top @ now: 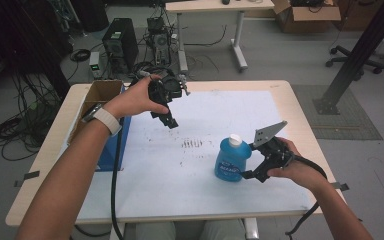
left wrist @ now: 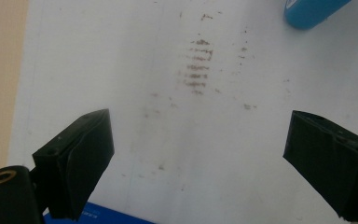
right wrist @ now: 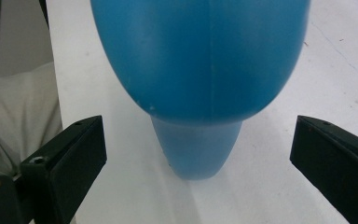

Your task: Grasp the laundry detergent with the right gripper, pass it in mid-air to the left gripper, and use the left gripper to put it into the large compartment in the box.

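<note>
- A blue bottle (top: pixel 231 160) with a white cap (top: pixel 235 139) stands upright on the white sheet (top: pixel 205 115) that covers the bench (top: pixel 300 107), toward the person's right side of it.
- The right gripper (top: pixel 247 161) sits just beside the bottle on its right, held low in the right hand (top: pixel 292 167); its jaws stand wide apart, one on each side of the bottle's body, and do not press on it.
- In the right gripper view the bottle fills the space ahead — its rounded blue body (right wrist: pixel 200 60) lies between the two black jaws, with clear white sheet showing between each jaw and the plastic.
- The left gripper (top: pixel 171 121) is held above the far left part of the sheet in the left hand (top: pixel 135 97), well apart from the bottle, its tips pointing down toward the sheet.
- Its jaws are also spread wide with nothing between them; the left gripper view looks down on a patch of dark smudges (left wrist: pixel 198 63) on the sheet.
- A cardboard box (top: pixel 97 97) sits at the left edge of the bench, with a blue object (top: pixel 117 147) beside it — what it is I cannot tell.
</note>
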Motion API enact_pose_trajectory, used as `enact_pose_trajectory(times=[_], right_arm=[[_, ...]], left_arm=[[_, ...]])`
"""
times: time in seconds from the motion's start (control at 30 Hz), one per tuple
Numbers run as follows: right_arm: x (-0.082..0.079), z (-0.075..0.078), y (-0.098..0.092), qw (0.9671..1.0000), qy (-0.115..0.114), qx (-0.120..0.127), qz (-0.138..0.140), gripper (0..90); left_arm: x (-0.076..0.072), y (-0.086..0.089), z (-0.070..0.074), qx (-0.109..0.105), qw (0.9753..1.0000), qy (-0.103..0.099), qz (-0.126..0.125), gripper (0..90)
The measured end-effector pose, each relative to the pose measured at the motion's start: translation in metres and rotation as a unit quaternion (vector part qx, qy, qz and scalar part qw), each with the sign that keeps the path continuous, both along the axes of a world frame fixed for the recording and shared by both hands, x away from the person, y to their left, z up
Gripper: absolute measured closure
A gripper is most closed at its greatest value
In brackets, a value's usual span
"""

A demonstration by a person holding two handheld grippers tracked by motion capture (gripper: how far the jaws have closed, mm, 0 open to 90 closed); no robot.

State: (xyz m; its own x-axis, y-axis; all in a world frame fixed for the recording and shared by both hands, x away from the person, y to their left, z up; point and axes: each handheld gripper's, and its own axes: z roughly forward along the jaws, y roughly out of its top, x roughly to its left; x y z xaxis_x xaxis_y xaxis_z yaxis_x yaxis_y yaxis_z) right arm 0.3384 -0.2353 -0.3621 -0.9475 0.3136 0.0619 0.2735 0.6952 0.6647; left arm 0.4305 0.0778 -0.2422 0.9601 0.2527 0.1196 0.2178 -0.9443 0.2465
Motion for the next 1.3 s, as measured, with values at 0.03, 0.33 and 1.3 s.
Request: enact_pose_trajectory(times=[0.03, 0.33, 1.3], right_arm=[[0.000, 0.000, 0.000, 1.0000, 0.001, 0.003, -0.001, 3.3], [-0.001, -0.004, -0.001, 0.9999, -0.001, 0.015, -0.004, 3.4], [-0.004, -0.021, -0.005, 0.9977, -0.009, 0.065, -0.016, 3.0]], left_arm=[[0.000, 0.000, 0.000, 0.002, 1.0000, 0.000, -0.002, 8.6], [0.000, 0.000, 0.000, 0.000, 1.0000, 0.000, 0.000, 8.6], [0.000, 0.000, 0.000, 0.000, 1.0000, 0.000, 0.002, 8.7]])
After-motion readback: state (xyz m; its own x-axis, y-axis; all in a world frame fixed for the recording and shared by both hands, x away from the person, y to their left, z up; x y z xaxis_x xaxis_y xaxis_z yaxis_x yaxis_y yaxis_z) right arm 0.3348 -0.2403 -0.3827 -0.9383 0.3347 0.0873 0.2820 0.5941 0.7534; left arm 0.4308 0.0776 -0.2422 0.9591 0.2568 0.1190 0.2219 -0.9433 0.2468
